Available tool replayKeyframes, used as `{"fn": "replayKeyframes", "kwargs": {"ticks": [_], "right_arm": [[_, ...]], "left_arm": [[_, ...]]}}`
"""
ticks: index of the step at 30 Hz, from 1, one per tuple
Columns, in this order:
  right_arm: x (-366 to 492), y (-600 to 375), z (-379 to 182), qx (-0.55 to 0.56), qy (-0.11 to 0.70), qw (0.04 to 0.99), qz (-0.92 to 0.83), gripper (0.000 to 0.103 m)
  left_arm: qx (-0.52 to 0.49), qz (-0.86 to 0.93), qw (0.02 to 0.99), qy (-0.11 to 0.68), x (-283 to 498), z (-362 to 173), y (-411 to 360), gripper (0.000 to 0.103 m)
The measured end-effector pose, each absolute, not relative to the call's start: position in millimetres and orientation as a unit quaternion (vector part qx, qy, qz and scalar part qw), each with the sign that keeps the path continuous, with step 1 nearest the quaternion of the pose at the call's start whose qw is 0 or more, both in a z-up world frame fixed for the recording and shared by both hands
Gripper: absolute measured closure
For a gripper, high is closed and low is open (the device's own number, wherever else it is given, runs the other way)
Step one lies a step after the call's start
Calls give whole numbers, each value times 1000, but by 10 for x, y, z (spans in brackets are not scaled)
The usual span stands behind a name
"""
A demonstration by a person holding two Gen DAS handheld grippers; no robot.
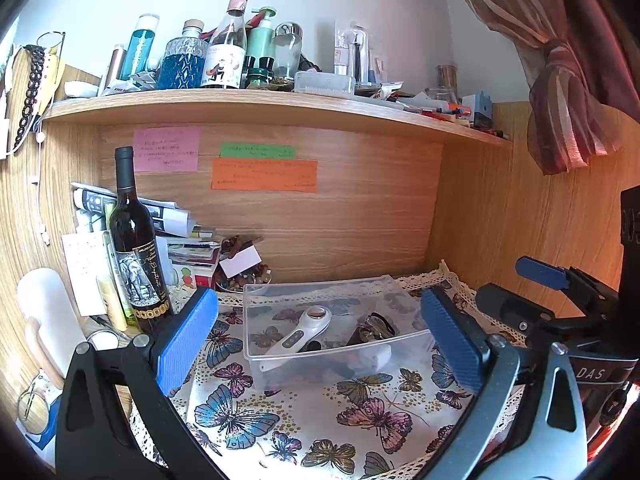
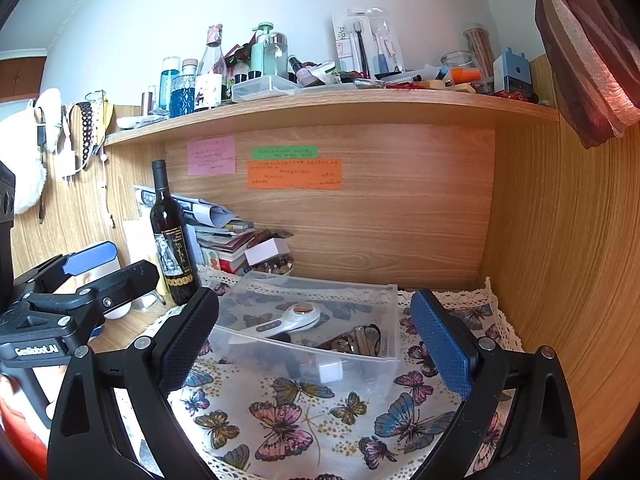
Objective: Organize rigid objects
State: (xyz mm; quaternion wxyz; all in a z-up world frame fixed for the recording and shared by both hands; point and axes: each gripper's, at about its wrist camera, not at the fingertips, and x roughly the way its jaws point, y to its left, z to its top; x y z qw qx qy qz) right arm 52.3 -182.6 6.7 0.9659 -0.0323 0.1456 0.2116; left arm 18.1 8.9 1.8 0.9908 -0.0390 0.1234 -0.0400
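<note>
A clear plastic bin (image 1: 276,366) (image 2: 384,320) stands on the butterfly cloth (image 1: 288,412) (image 2: 280,408). Inside it lie a white handheld device (image 1: 298,334) (image 2: 288,320) with a round amber face, a dark bunch of keys or similar (image 1: 372,330) (image 2: 356,340) and a small white item (image 1: 374,356) (image 2: 330,370). My left gripper (image 1: 320,340) is open and empty, its blue pads on either side of the bin, just short of it. My right gripper (image 2: 316,340) is open and empty, also facing the bin. Each gripper shows at the edge of the other's view.
A dark wine bottle (image 1: 136,248) (image 2: 172,236) stands left of the bin, with stacked papers and books (image 1: 176,236) (image 2: 224,232) and a bowl of beads (image 1: 244,278) behind. A wooden shelf (image 1: 280,108) (image 2: 340,104) overhead carries several bottles. Wooden walls close in on the back and right.
</note>
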Motion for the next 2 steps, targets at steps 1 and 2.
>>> {"fn": "replayKeyframes", "kwargs": {"ticks": [1, 2], "right_arm": [[522, -1830, 67, -32, 145, 966, 211, 7], [523, -1836, 68, -31, 145, 966, 210, 7]], "left_arm": [[-39, -40, 991, 123, 182, 22, 93, 0], [-38, -40, 991, 123, 183, 25, 95, 0]]}}
